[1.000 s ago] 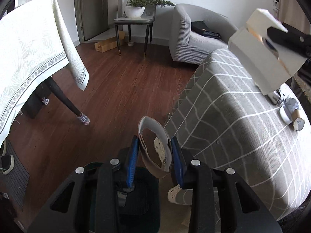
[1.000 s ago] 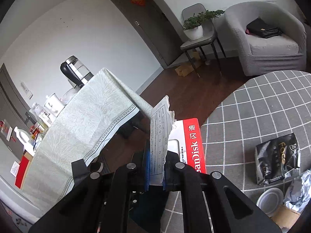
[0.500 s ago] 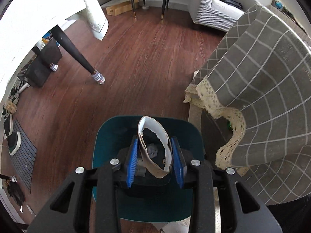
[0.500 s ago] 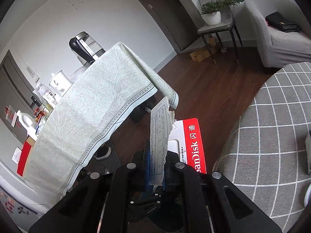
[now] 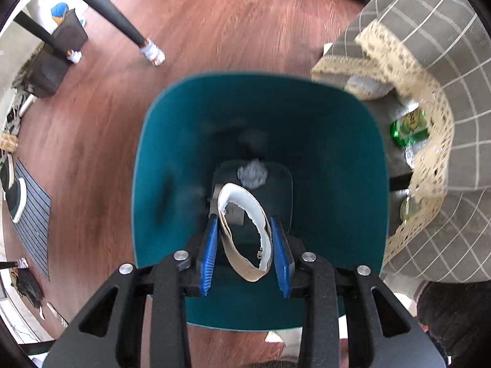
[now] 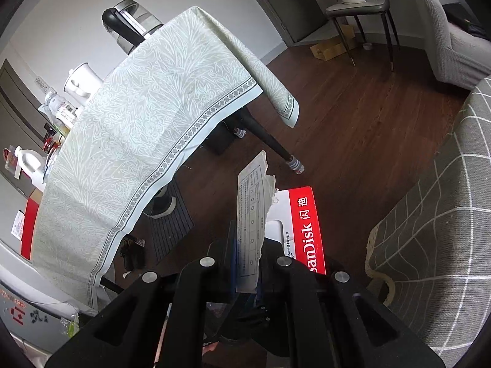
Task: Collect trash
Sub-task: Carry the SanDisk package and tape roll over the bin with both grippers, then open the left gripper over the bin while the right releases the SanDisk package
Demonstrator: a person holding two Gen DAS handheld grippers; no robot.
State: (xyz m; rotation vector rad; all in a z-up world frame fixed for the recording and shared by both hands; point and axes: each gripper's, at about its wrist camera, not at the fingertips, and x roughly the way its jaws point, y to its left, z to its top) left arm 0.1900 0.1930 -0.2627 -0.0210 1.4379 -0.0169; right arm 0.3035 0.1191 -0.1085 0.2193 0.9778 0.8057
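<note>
My left gripper [image 5: 244,245] is shut on a torn brown-and-white cardboard ring [image 5: 245,233] and holds it right over the open teal trash bin [image 5: 172,159]. A crumpled grey scrap [image 5: 253,172] lies at the bin's bottom. My right gripper [image 6: 247,263] is shut on a torn white-and-red SanDisk card package [image 6: 303,227], with its printed flap [image 6: 253,214] standing upright between the fingers, above the dark wood floor.
The grey checked tablecloth with lace hem [image 5: 435,98] hangs just right of the bin, with a green can [image 5: 409,128] under it. A table with a pale patterned cloth [image 6: 159,122] and black legs [image 5: 122,24] stands to the left. A striped mat with shoes [image 5: 30,202] lies at left.
My left gripper has tipped down and moved over the bin, which now fills the view, with the ring still held. My right gripper has swung left and down, away from the checked table.
</note>
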